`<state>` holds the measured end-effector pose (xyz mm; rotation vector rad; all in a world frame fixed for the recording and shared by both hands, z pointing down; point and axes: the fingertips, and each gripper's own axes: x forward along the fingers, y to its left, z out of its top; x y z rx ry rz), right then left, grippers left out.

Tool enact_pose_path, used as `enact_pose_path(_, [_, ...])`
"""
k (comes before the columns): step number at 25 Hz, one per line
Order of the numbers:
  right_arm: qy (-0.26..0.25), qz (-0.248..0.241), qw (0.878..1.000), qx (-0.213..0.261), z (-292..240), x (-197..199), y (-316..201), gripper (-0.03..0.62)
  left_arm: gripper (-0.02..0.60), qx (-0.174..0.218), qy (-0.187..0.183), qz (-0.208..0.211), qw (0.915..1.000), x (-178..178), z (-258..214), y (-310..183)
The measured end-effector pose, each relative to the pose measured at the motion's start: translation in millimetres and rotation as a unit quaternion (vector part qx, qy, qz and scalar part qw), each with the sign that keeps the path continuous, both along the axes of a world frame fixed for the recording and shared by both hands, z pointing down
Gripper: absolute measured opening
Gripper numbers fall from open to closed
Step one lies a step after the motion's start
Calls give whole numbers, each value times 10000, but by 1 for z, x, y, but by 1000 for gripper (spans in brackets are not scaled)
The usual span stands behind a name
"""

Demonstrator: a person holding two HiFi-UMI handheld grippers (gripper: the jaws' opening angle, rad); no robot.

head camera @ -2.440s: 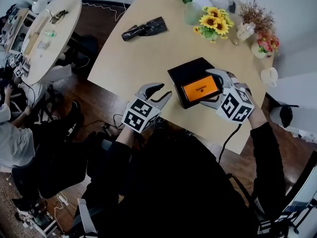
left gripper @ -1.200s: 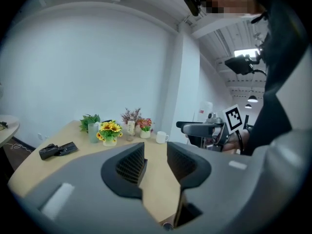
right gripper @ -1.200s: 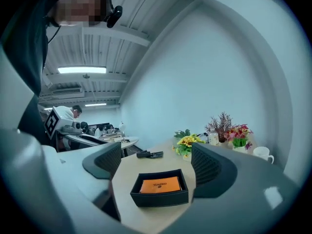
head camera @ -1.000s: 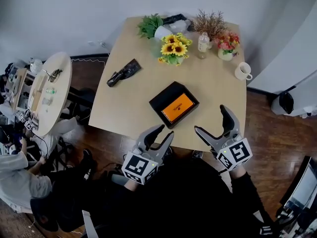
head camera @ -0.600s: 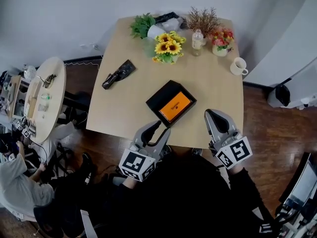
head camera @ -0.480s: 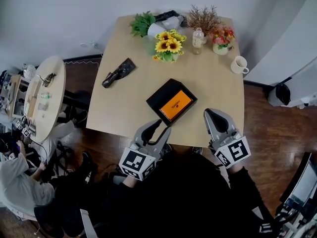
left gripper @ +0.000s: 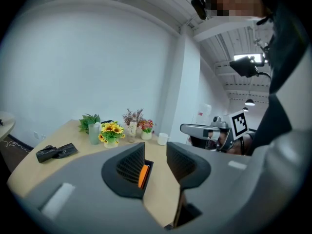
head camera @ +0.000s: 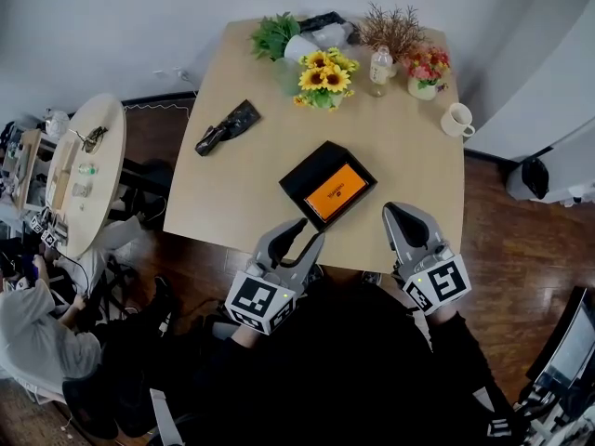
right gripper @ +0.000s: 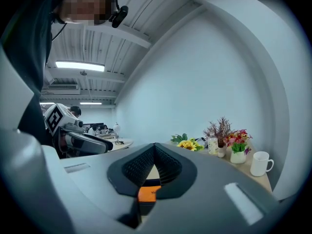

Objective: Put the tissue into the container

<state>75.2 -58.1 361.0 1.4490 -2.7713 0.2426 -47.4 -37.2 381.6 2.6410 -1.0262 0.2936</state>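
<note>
**Near edge**
- Left hand-held gripper [head camera: 310, 233]: hangs at the near edge of the desk [head camera: 244, 189]. Jaws stand apart with a moderate gap and nothing between them. In the left gripper view, only desk top and a sliver of orange show through the gap.
- Right hand-held gripper [head camera: 394, 214]: over the same edge, further right. Jaws are pressed fully together and empty. Nothing is pinched between the pads in the right gripper view.

**Mid-desk**
- Container [head camera: 307, 177]: a shallow black box, open on top and set diagonally. It sits beyond the two grippers, roughly between them, and touches neither.
- Tissue pack [head camera: 337, 191]: a flat orange pack lying inside the container, toward its right side. Bare black floor shows on the left side. It appears to lie flat, with no corner over the rim that I can see.

**Farther**
- Dark bundle [head camera: 227, 127]: on the left part of the desk, well apart from the container.
- Far edge: green plant [head camera: 274, 35], sunflowers [head camera: 325, 72], small bottle [head camera: 378, 63] and flower pot [head camera: 426, 67].
- White mug [head camera: 457, 119]: near the right edge.

**Step in hand (judgement)**
- The placing step looks done, since the pack is in the box and both grippers are clear of it. The task appears to be at its end.

**Next move (judgement)**
- Probably none is needed.
- If the pack needs squaring, the right jaws must open first.
- That reach should come from above, because a sideways nudge could slide the light container.
</note>
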Motion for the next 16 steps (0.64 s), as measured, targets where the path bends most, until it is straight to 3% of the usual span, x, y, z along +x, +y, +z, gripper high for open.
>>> enact_pose_path(16, [109, -122, 9999, -41, 4, -8, 1, 0, 120, 62, -49, 55, 10000, 0, 3, -2])
